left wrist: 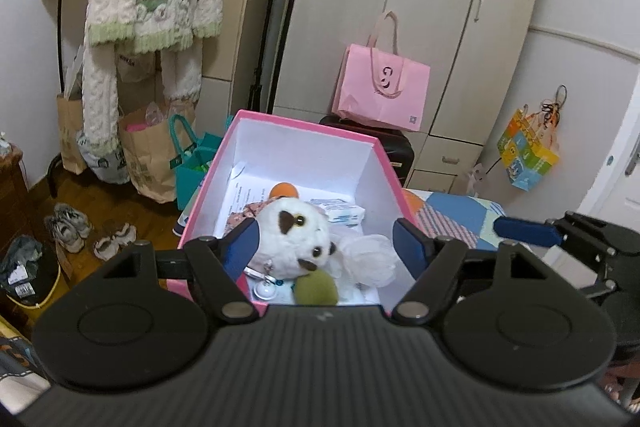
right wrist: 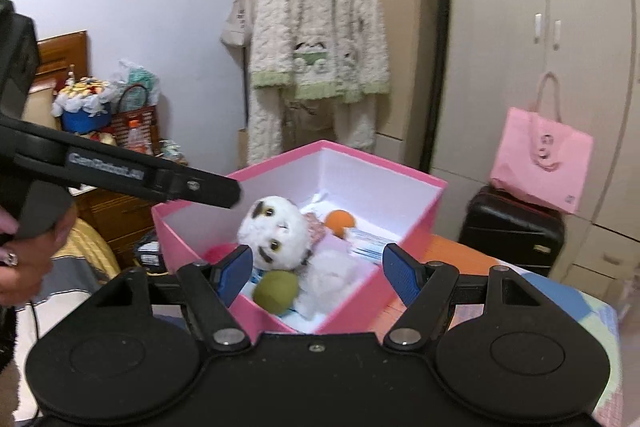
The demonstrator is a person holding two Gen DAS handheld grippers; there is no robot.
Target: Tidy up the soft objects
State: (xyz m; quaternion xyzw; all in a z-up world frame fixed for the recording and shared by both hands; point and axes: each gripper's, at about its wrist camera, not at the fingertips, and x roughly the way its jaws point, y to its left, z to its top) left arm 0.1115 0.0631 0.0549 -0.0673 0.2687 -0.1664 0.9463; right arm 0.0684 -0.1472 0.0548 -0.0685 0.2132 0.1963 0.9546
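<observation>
1. The white plush toy lies inside the pink box, head toward the near-left wall, with a green ball touching it at the near end and an orange ball behind it toward the far wall.
2. The left gripper stands released above the box's near rim – nothing sits between its blue pads.
3. The right gripper is likewise released and empty, looking into the same box from the other side; the plush sits below it.
4. Handling, as I judge it: the plush looks light, squashy and non-fragile, so a firm squeeze should do no harm, though fluffy fur may slide between smooth pads.
5. Best hold – across the round head or the thick of the body, not a thin ear.
6. The balls look soft and may roll; pinch them across the middle.
7. A small keyring charm beside the plush could snag.
</observation>
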